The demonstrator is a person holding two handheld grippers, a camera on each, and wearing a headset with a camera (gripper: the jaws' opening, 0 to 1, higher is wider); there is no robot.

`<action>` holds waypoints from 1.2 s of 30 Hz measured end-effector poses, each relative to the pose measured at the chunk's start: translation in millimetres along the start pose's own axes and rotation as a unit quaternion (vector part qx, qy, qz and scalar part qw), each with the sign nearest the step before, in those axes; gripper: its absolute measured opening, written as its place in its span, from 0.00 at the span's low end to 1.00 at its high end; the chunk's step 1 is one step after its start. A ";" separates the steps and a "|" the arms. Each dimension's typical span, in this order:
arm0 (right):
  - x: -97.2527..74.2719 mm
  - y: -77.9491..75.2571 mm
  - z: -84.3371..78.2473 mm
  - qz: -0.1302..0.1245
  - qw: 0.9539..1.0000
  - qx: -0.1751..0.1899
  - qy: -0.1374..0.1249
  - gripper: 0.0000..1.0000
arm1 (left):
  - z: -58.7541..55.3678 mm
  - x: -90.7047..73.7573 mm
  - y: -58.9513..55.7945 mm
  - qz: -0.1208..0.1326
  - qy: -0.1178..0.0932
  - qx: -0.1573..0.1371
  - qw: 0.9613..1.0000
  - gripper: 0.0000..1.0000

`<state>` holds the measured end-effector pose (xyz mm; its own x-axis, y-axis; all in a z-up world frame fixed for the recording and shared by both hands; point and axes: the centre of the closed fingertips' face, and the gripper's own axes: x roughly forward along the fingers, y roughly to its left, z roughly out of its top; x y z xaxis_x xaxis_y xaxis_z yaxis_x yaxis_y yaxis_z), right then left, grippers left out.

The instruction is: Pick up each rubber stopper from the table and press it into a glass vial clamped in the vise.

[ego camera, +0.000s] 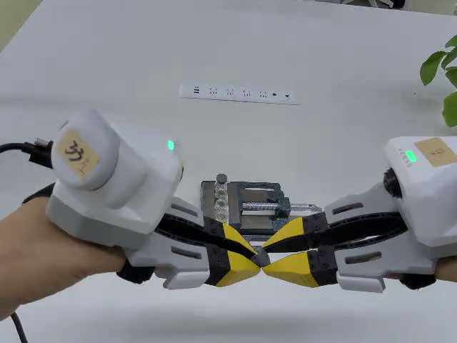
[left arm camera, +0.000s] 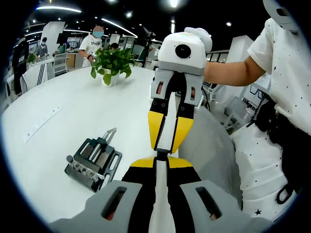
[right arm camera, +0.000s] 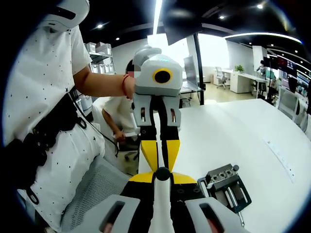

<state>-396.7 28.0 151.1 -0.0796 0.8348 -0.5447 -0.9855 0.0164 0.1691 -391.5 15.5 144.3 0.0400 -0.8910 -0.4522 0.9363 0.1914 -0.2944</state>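
Observation:
A small dark rubber stopper (ego camera: 260,256) hangs above the table's near edge, where the two grippers meet tip to tip. My right gripper (ego camera: 265,261) comes in from the right, shut on the rubber stopper (right arm camera: 162,173). My left gripper (ego camera: 257,260) comes in from the left, its yellow jaws together and their tips against the stopper. Just behind them the dark vise (ego camera: 250,207) clamps a row of glass vials (ego camera: 221,204); the far vial carries a dark stopper (ego camera: 222,179). The vise (left arm camera: 95,160) also lies left of the left gripper's jaws and the vise (right arm camera: 226,184) right of the right gripper's.
A white power strip (ego camera: 239,93) lies farther back on the white table (ego camera: 128,64). A potted plant (ego camera: 444,71) stands at the far right edge. A grey mesh chair (left arm camera: 209,145) sits beside the person at the table's near side.

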 end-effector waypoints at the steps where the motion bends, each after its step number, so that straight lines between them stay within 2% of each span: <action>1: 0.1 0.1 0.0 0.001 1.000 0.001 0.000 0.06 | -0.1 0.0 0.0 0.000 0.000 0.000 1.000 0.04; 8: 0.7 1.1 0.1 0.005 1.000 0.002 0.003 0.06 | -0.9 -1.3 0.2 -0.003 0.001 -0.006 1.000 0.03; 11: 0.1 0.1 1.7 0.002 1.000 0.003 0.001 0.05 | 0.3 -2.3 1.6 -0.001 -0.001 -0.025 1.000 0.03; 16: -2.0 0.2 3.9 0.003 1.000 0.007 -0.004 0.04 | 2.3 -3.7 0.9 -0.003 -0.005 -0.025 1.000 0.03; 20: -4.7 -0.7 5.9 0.017 0.999 0.041 -0.027 0.03 | 4.7 -5.3 0.0 -0.006 -0.006 -0.025 1.000 0.04; 24: -5.2 -1.2 9.3 0.020 0.998 0.048 -0.036 0.03 | 6.9 -8.0 1.1 -0.007 -0.011 -0.024 1.000 0.04; 32: -1.3 1.0 8.2 0.021 0.999 0.044 -0.023 0.03 | 2.4 -7.3 -0.4 -0.006 -0.012 -0.008 1.000 0.04; 36: -0.2 -0.5 6.8 0.017 0.999 0.043 -0.017 0.03 | 1.0 -6.9 0.8 -0.001 -0.022 -0.007 1.000 0.04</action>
<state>-395.3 31.6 156.7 -0.1070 0.8541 -0.5090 -0.9655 0.0329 0.2582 -390.7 21.4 148.0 0.0533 -0.9083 -0.4149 0.9316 0.1949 -0.3069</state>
